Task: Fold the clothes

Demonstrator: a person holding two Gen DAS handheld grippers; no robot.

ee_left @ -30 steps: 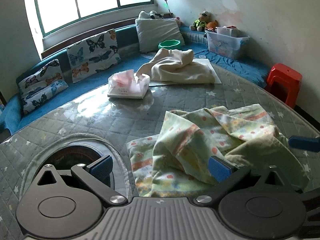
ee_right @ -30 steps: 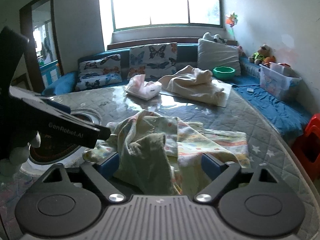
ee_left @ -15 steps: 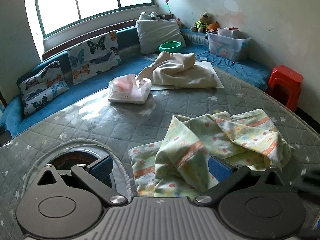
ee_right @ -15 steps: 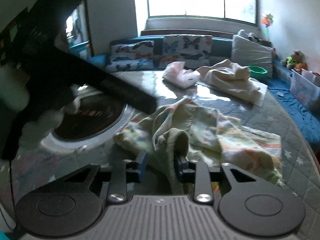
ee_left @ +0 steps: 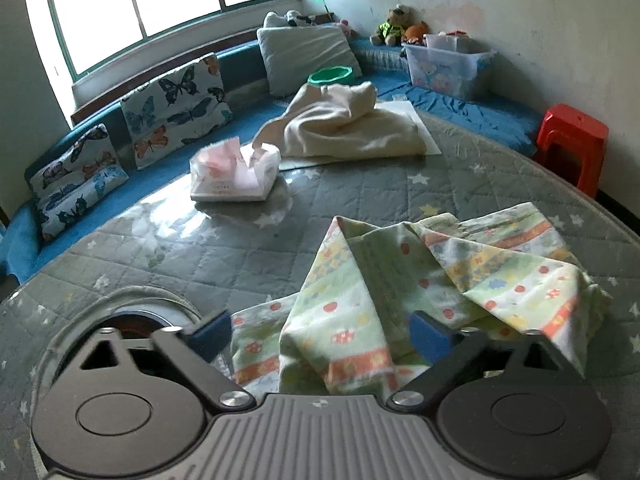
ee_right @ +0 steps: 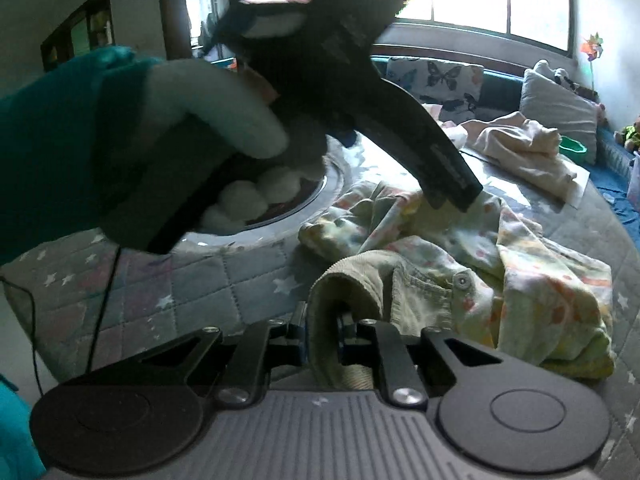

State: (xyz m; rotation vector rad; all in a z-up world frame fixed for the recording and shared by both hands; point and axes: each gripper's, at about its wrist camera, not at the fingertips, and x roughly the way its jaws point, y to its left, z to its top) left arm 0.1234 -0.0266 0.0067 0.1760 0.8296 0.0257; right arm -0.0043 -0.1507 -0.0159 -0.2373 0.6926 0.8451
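Observation:
A crumpled pale green child's garment [ee_left: 400, 280] with orange stripes and red dots lies on the grey quilted table [ee_left: 200, 248]. My left gripper [ee_left: 320, 334] hovers low over its near edge. Its jaws are wide and closing, a fold of the cloth lies between them, and the blue pads [ee_left: 210, 334] do not press it. My right gripper [ee_right: 323, 332] is closing, its pads pinching the garment's [ee_right: 520, 272] ribbed olive hem [ee_right: 344, 276]. In the right wrist view a gloved hand [ee_right: 208, 112] holds the left gripper, one of whose fingers [ee_right: 448, 168] reaches over the cloth.
A cream garment [ee_left: 344, 128] lies on a white sheet at the table's far side, with a pink tissue pack [ee_left: 234, 174] to its left. A round opening [ee_left: 132, 316] sits in the table at the near left. A red stool [ee_left: 572, 140] and a blue bench with cushions stand beyond.
My right gripper went from open to shut on the garment's hem and swung left. My left gripper moved forward and lower over the cloth, its jaws a little narrower.

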